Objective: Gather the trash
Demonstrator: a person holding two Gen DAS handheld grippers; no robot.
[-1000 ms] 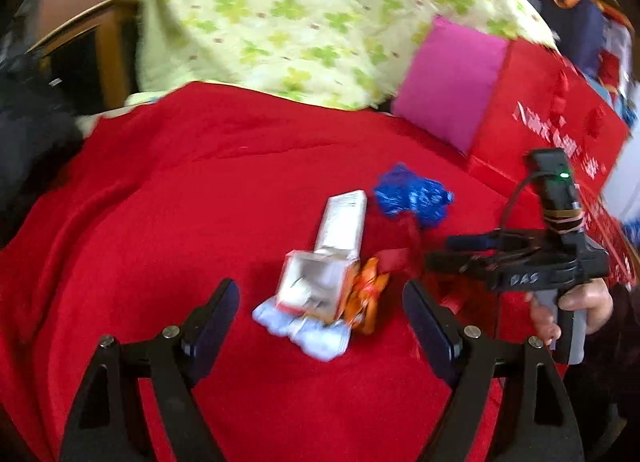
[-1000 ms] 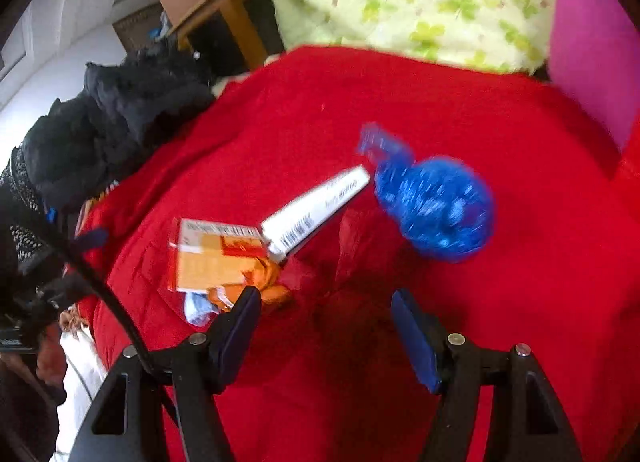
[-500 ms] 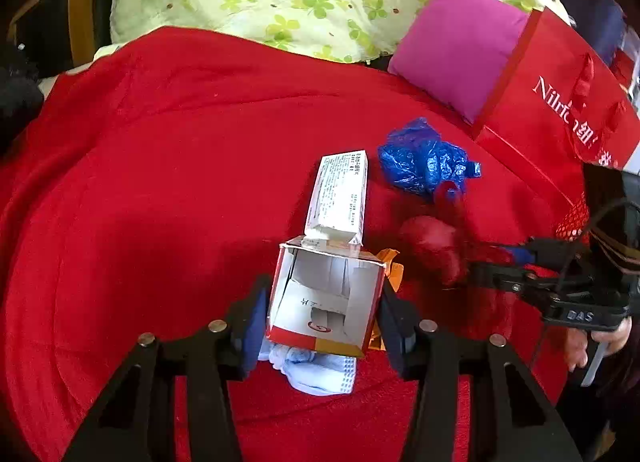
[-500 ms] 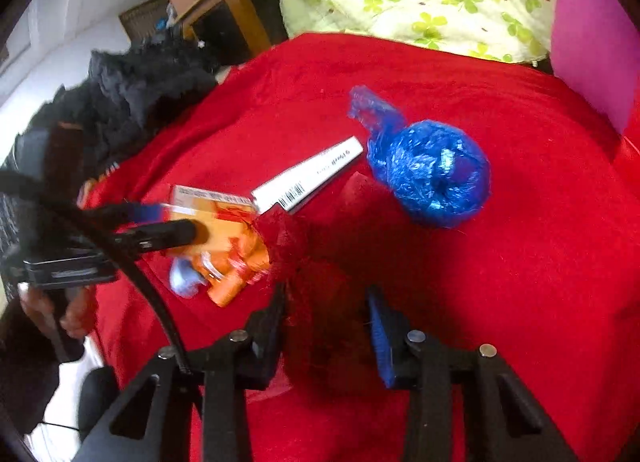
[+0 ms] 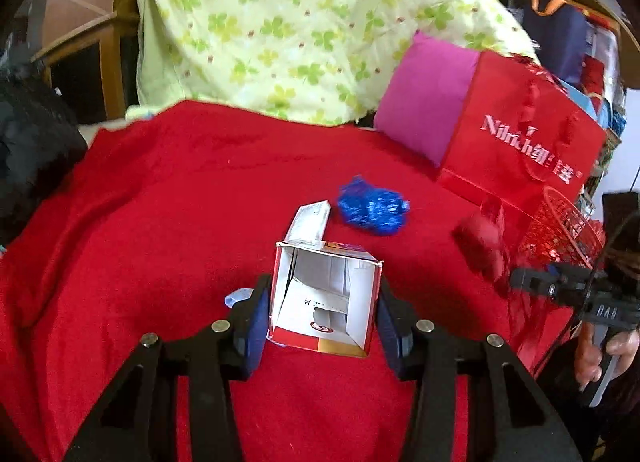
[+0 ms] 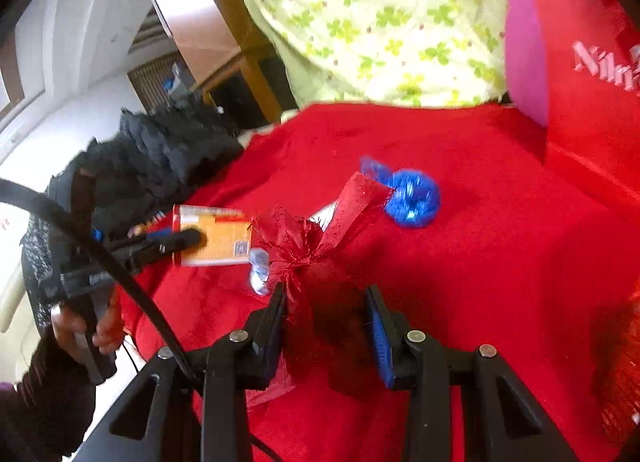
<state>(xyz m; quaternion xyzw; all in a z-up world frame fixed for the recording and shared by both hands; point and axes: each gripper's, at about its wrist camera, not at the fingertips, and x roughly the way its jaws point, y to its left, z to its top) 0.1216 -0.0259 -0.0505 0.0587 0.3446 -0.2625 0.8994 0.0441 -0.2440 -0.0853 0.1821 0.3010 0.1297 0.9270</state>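
An open white and orange carton (image 5: 326, 298) sits between the pads of my left gripper (image 5: 324, 314), which is shut on it and holds it above the red blanket (image 5: 180, 202). In the right wrist view, my right gripper (image 6: 326, 314) is shut on a crumpled red mesh wrapper (image 6: 320, 294) with a ribbon tail. A blue foil wrapper (image 5: 372, 210) lies on the blanket beyond the carton, also visible as the blue foil wrapper (image 6: 412, 198). A small pale blue wrapper (image 6: 258, 266) lies near the carton (image 6: 216, 238).
A red paper bag (image 5: 520, 142) and a pink cushion (image 5: 428, 102) stand at the right, with a red mesh basket (image 5: 560, 230) below them. A green clover quilt (image 5: 300, 22) hangs behind. Dark clothing (image 5: 32, 142) lies at the left edge.
My left gripper closed on the carton and lifted it off the blanket. My right gripper closed on the red wrapper and raised it. The blue wrapper stayed put.
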